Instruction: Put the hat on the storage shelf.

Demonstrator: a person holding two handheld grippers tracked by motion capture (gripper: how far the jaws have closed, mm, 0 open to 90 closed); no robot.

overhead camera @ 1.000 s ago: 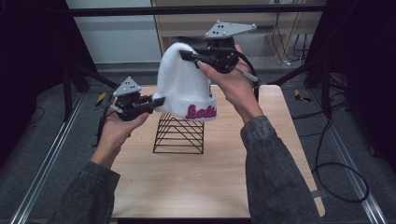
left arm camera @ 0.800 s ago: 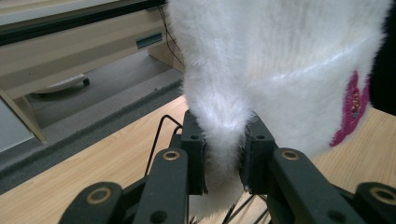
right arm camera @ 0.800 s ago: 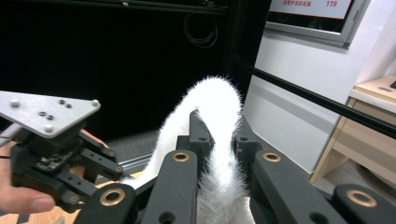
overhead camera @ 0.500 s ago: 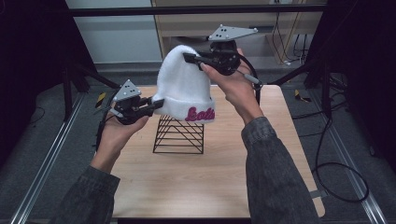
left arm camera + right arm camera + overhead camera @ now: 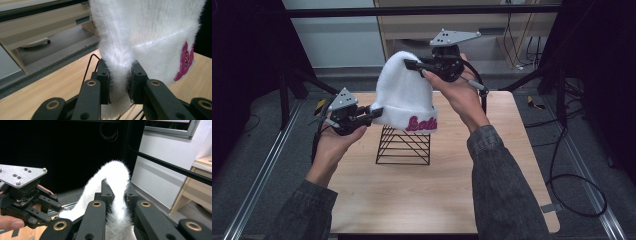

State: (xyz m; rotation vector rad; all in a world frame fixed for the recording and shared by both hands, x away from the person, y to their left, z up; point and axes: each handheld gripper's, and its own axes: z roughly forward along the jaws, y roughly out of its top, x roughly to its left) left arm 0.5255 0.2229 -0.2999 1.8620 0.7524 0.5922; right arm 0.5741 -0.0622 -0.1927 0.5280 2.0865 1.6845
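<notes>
One white fuzzy hat (image 5: 404,95) with pink lettering on its cuff hangs between two grippers, clear of the table; the left gripper (image 5: 373,112) pinches the cuff edge at the hat's lower left, its jaws clamped on a fold of the fleece, as the left gripper view shows (image 5: 120,82); the right gripper (image 5: 412,65) bites the crown at the upper right, its jaws closed on a ridge of white fabric (image 5: 117,192). One black wire stand (image 5: 403,145) sits on the wooden table (image 5: 507,165) directly beneath the hat, just right of the left gripper and below the right one; the hat's cuff hides the stand's top. One cable (image 5: 572,185) trails over the floor, well off to the right of the right gripper.
</notes>
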